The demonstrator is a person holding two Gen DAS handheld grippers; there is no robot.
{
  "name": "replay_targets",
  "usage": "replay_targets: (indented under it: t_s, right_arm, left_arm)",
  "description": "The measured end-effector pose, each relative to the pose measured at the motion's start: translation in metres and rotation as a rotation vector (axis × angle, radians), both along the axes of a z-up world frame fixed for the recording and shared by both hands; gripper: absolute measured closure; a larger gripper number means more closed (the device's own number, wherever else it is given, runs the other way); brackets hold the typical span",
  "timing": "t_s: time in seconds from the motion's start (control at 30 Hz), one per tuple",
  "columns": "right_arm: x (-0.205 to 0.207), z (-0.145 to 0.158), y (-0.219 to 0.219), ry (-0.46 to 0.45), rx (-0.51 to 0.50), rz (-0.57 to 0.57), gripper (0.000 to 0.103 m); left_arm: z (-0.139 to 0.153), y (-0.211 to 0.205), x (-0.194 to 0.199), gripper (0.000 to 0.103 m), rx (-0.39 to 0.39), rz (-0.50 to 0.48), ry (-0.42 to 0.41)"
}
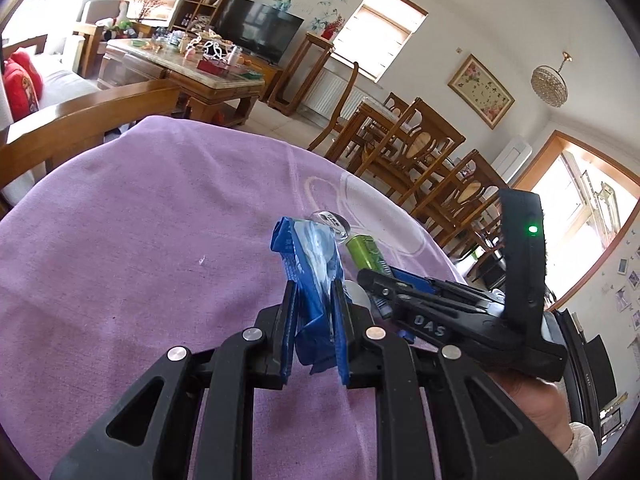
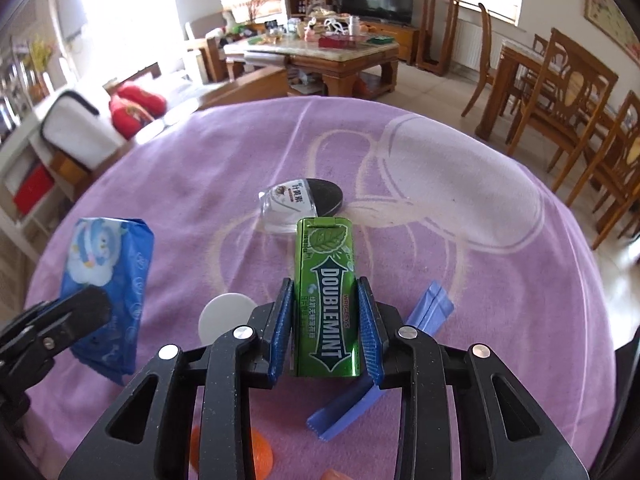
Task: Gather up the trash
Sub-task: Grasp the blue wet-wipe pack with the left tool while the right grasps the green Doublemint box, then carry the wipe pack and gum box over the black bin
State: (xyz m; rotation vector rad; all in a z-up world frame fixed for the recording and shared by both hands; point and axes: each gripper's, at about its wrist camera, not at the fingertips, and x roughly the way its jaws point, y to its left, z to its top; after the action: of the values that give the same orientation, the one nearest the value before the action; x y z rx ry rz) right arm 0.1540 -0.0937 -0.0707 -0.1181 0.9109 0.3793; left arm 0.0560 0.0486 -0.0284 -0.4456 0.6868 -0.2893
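1. My right gripper (image 2: 325, 326) was clamped on the green Doublemint tin (image 2: 325, 292), lying lengthwise on the purple-clothed bench (image 2: 460, 184), probably ready to lift as trash.
2. My left gripper (image 1: 314, 320) pinched the blue tissue packet (image 1: 314, 268) by one end, so it stood up clear of the cloth.
3. A blue wrapper strip (image 2: 434, 306) and a white disc (image 2: 224, 312) lay just beside the tin.
4. Beyond, a small clear container (image 2: 286, 206) lay tipped, contents unclear. No trash bin showed.
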Motion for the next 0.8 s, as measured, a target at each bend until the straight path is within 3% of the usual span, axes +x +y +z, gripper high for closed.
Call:
replay_targets:
  t_s: [0.2,0.4,0.8]
  right_arm:
    - [-0.027,0.031,-0.047,-0.044,0.138,-0.026,0.072]
    - [-0.063,0.063,-0.111,-0.101,0.225,-0.06,0.072]
    - [-0.128,0.083,-0.255,-0.179,0.269,-0.196,0.072]
  left_arm:
    - [0.006,-0.01,-0.008,0.086,0.056,-0.047,-0.056]
    - [0.016,-0.042,-0.014,0.086,0.058,-0.14,-0.085]
    - [0.044,-0.178,-0.034,0.086,0.076,-0.395,-0.159]
